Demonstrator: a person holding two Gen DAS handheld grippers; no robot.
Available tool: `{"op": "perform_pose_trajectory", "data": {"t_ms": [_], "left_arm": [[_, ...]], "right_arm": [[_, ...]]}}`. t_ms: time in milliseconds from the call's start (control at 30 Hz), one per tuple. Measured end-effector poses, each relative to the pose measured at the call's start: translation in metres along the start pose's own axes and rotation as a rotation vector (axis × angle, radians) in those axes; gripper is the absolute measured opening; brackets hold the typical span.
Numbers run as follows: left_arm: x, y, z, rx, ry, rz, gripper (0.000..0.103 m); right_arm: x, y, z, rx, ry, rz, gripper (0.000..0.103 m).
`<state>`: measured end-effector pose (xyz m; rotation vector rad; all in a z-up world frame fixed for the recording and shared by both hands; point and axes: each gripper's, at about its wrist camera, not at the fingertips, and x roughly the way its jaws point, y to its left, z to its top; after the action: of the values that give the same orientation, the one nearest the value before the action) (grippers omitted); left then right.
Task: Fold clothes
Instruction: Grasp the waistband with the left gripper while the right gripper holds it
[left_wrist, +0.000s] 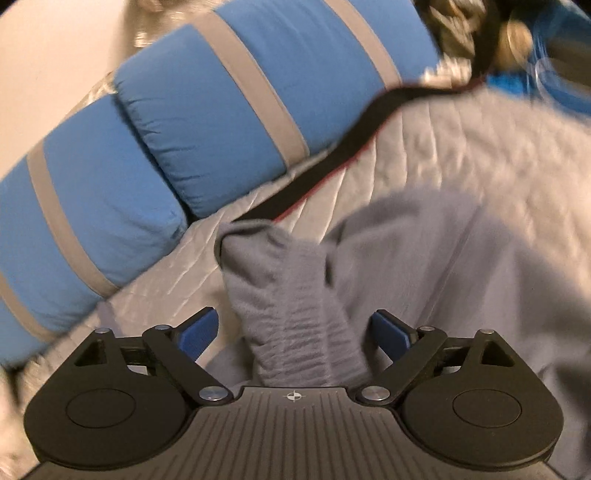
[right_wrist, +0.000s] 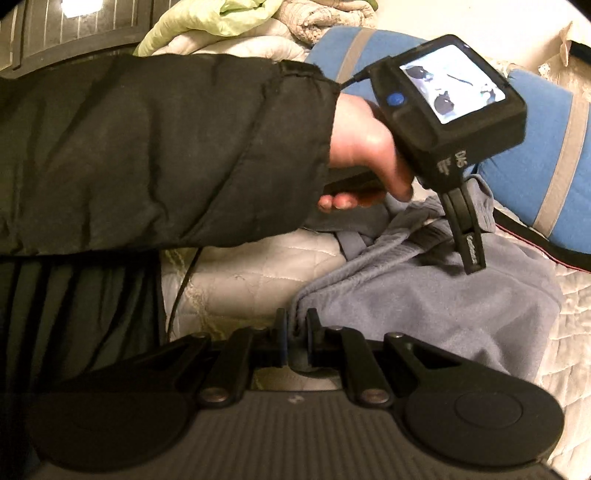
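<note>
A grey fleece garment (left_wrist: 424, 266) lies rumpled on the quilted bed cover (left_wrist: 480, 147). Its ribbed cuff (left_wrist: 295, 314) runs up between the blue pads of my left gripper (left_wrist: 295, 332), which stands open with a gap on both sides. In the right wrist view the same garment (right_wrist: 443, 306) spreads to the right. My right gripper (right_wrist: 295, 328) is shut on its near edge, where the fabric bunches between the jaws. Further back, a hand (right_wrist: 365, 147) holds my left gripper (right_wrist: 472, 258) tilted down over the garment's far bunched part.
Two blue pillows with grey stripes (left_wrist: 221, 122) lie along the far side of the bed. A black cable (left_wrist: 332, 162) trails across the cover beside them. A black padded sleeve (right_wrist: 166, 155) crosses the left half of the right wrist view. Crumpled bedding (right_wrist: 221, 22) is piled behind.
</note>
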<state>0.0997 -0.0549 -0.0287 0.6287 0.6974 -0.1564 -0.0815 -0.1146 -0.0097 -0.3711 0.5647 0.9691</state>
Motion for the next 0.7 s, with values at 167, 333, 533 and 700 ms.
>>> {"op": "perform_pose_trajectory", "data": {"t_ms": [167,333,533,700], "left_arm": [[-0.001,0.013,-0.006,-0.051,-0.019,0.017,0.09],[-0.004,0.037,-0.012,-0.213,-0.039,-0.041,0.088],[-0.006,0.051,-0.019,-0.294,-0.027,-0.013,0.085],[-0.006,0.058,-0.026,-0.312,0.001,-0.006,0.084]], "right_arm": [[0.0,0.0,-0.003,-0.007,0.003,-0.001,0.01],[-0.001,-0.003,-0.004,-0.006,0.006,0.002,0.01],[-0.001,-0.009,-0.005,0.001,0.012,0.004,0.01],[-0.001,-0.008,-0.005,-0.014,0.016,0.001,0.01]]}}
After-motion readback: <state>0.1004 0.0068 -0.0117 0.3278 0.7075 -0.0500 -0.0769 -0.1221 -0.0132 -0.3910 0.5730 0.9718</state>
